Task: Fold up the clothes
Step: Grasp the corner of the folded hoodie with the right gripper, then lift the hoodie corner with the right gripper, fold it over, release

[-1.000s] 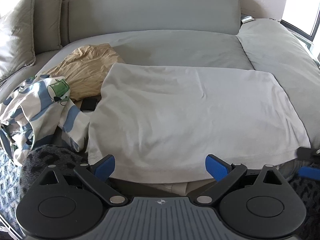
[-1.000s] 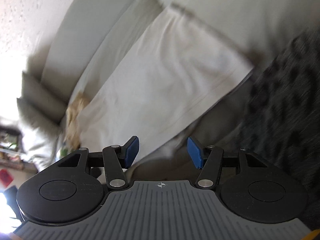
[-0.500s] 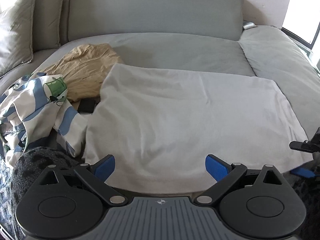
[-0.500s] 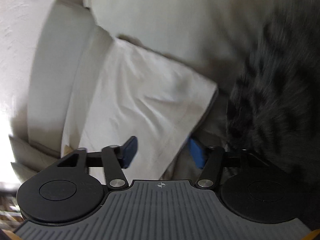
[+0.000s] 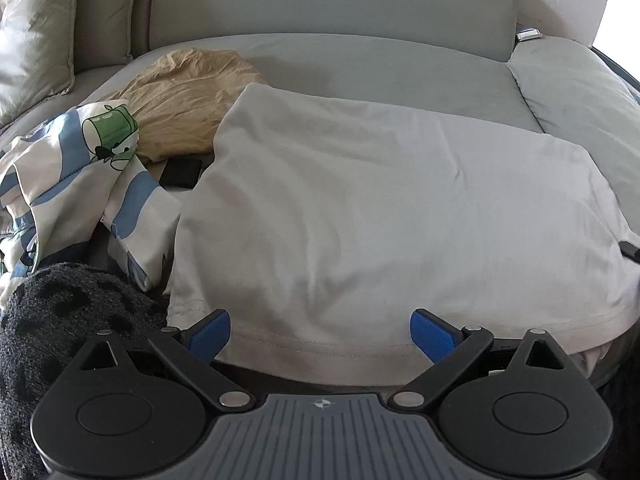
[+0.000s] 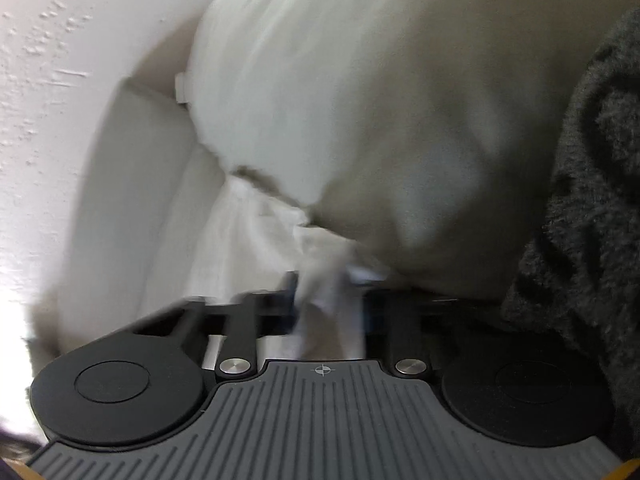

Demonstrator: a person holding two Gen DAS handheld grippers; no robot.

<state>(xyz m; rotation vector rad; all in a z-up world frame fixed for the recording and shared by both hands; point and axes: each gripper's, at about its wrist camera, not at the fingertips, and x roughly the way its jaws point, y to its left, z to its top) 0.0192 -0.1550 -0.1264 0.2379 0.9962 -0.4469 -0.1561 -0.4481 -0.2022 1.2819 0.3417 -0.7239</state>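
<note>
The left claw (image 5: 320,334) hangs over the near edge of the sofa (image 5: 360,68), its blue pads (image 5: 432,334) spread wide with nothing gripped. Just past them lies the stitched hem of a pale grey garment (image 5: 380,216), spread nearly flat across the seat, smooth but for soft creases, its hem hanging a little over the sofa's front edge. The hem runs across the gap between the pads, touching neither as far as the view shows.

At the garment's near right corner, the right claw (image 6: 326,300) is closing; the blurred right wrist view shows a bunched fold of the pale cloth (image 6: 320,280) caught between its pads. A sliver of that claw (image 5: 630,252) shows at the garment's right edge in the left wrist view.

Left of the garment lies a crumpled blue-and-white printed cloth (image 5: 72,176), then a small black flat object (image 5: 181,173), and farther back a wrinkled tan garment (image 5: 188,96). Cushions (image 5: 36,48) stand at the far left.
</note>
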